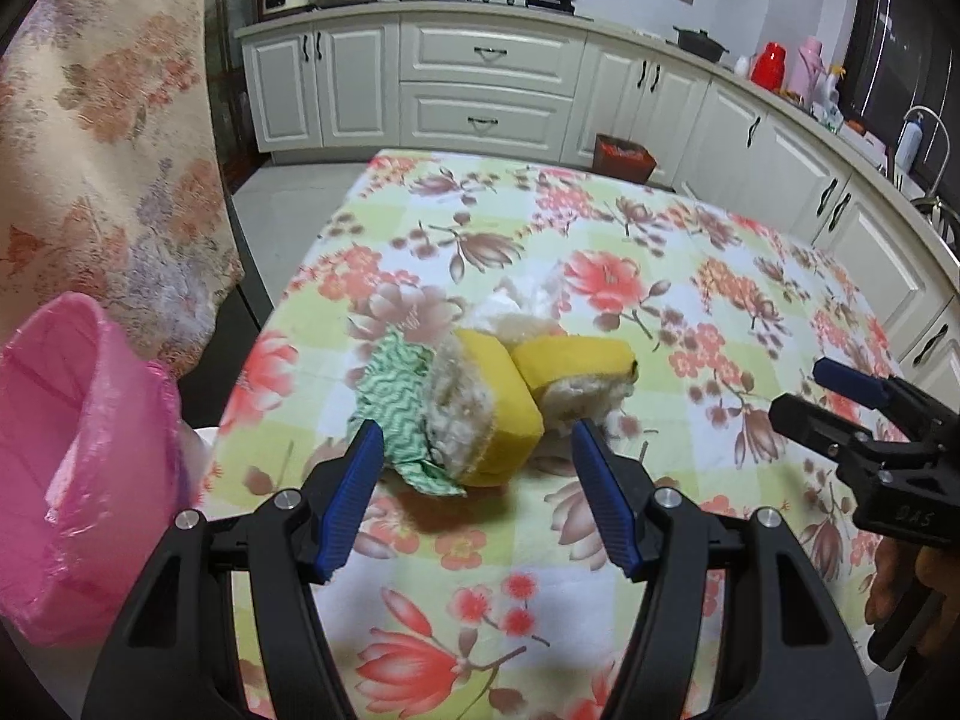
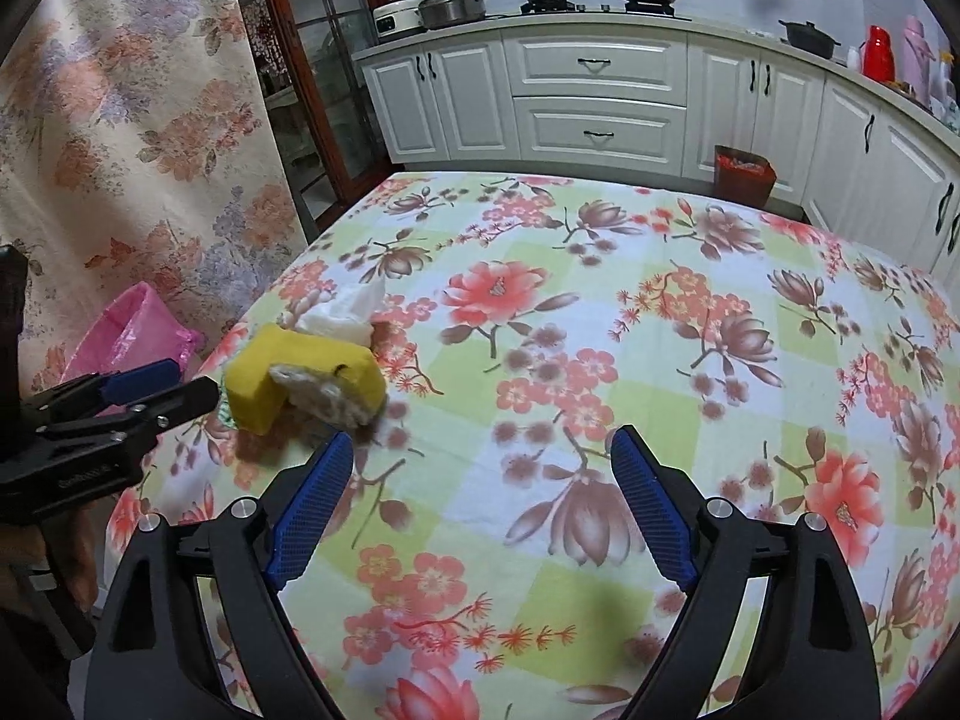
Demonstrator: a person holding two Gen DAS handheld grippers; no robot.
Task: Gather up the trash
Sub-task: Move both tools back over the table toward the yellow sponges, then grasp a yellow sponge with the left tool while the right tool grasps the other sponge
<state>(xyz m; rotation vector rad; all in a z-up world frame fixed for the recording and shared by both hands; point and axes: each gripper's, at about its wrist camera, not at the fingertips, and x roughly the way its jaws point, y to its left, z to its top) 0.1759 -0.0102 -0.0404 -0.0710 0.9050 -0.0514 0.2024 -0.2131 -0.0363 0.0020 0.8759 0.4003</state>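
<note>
A folded yellow sponge [image 1: 498,402] with a white fuzzy side lies on the floral tablecloth [image 1: 630,276], over a green-and-white patterned cloth [image 1: 396,402] and next to a crumpled white tissue [image 1: 516,300]. My left gripper [image 1: 477,450] is open, its blue pads on either side of the sponge's near end, just short of it. My right gripper [image 2: 483,468] is open and empty over the table, to the right of the sponge [image 2: 306,384] and tissue [image 2: 348,318]. It also shows in the left wrist view [image 1: 804,390]. A pink-lined trash bin [image 1: 78,462] stands left of the table.
A floral curtain [image 1: 102,138] hangs at the left. White kitchen cabinets [image 1: 486,90] with pots on the counter run along the back and right. A small red bin [image 1: 624,156] stands on the floor beyond the table's far edge.
</note>
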